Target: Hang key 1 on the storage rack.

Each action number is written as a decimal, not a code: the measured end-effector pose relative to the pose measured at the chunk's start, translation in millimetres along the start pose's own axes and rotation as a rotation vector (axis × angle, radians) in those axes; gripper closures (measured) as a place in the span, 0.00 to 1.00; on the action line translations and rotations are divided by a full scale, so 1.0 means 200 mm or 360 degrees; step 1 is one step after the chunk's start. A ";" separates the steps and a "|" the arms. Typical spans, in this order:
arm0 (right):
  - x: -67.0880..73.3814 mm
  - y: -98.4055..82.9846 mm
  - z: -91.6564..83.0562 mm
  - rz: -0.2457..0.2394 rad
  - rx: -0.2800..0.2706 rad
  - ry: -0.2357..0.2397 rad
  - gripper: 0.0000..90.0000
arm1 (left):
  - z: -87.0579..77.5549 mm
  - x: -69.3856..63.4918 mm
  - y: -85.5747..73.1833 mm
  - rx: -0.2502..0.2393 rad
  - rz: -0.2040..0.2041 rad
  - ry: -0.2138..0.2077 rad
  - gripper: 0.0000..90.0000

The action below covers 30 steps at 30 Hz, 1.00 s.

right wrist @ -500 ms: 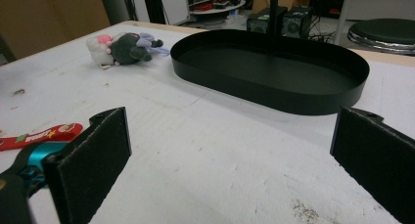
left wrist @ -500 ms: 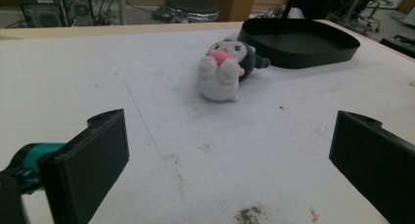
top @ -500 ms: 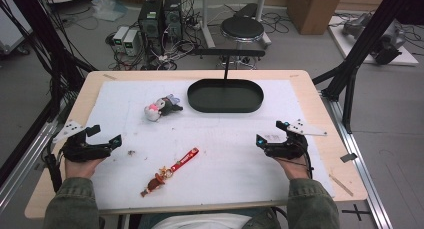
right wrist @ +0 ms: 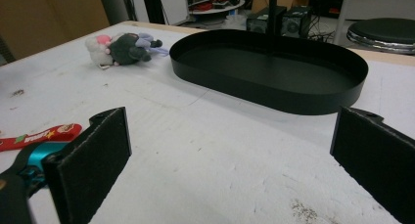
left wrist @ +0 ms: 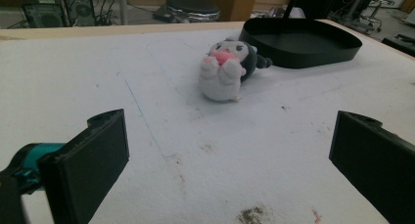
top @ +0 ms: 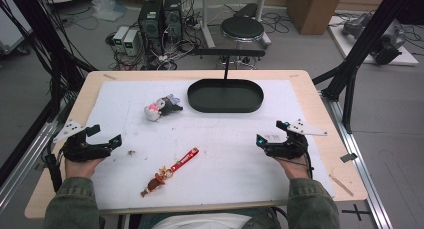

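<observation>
**Both grippers wide open, nothing held**

While I rested both hands on the white mat point(top: 225, 139), each gripper sat low near my edge of the table point(top: 320, 109), well apart from the other. My left gripper point(top: 104, 135) stood with its jaws spread wide and nothing between them; in the left gripper view the two black jaws framed bare mat, with a small dark smudge point(left wrist: 252, 215) on the surface just ahead. My right gripper point(top: 273, 132) was likewise fully spread and empty, its jaws pointing toward the middle of the table.

Noted on the mat:
- Plush toy point(top: 161, 107), white and dark grey with a pink patch, lay on its side at the far left of centre, just beside the left end of the tray. In the left gripper view the plush toy point(left wrist: 229, 70) lay ahead, between the jaw lines but well beyond them.
- Black oval tray point(top: 225, 106), shallow and empty, sat at the far middle of the mat. It lay directly ahead in the right gripper view point(right wrist: 274, 94).
- Red strap keychain point(top: 170, 171) with a small brown figure at its near end lay diagonally between my two hands, nearer my edge. Its red strap showed at the left edge of the right gripper view point(right wrist: 39, 135).

Neither gripper touched any object.
</observation>
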State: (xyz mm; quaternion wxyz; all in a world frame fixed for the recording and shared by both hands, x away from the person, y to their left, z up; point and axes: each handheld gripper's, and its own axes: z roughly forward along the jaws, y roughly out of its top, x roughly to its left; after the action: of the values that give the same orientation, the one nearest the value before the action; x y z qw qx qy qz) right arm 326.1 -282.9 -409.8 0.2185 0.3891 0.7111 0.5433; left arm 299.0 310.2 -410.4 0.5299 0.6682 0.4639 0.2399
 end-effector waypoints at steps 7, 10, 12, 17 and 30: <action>0.00 0.00 0.00 -0.0003 0.0000 -0.0001 0.01 | 0.00 0.00 0.00 0.0012 0.0013 -0.0001 0.02; 0.00 0.00 0.00 -0.0003 0.0002 -0.0004 0.01 | 0.00 0.00 0.00 0.0010 0.0008 0.0001 0.02; 0.00 0.00 0.00 -0.0004 -0.0002 0.0000 0.01 | 0.00 0.00 0.00 0.0015 0.0008 0.0004 0.02; -0.01 0.00 0.00 -0.0007 0.0001 0.0003 0.01 | 0.01 -0.01 0.00 0.0042 0.0025 -0.0001 0.02; -0.01 0.00 0.00 -0.0004 0.0010 0.0009 0.01 | 0.02 -0.05 0.01 0.0125 0.0085 0.0006 0.02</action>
State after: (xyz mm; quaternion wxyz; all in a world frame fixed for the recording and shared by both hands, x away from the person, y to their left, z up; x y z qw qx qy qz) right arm 327.6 -283.6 -410.5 0.2160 0.3872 0.7139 0.5420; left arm 298.5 298.2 -408.9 0.4957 0.7002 0.4560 0.2369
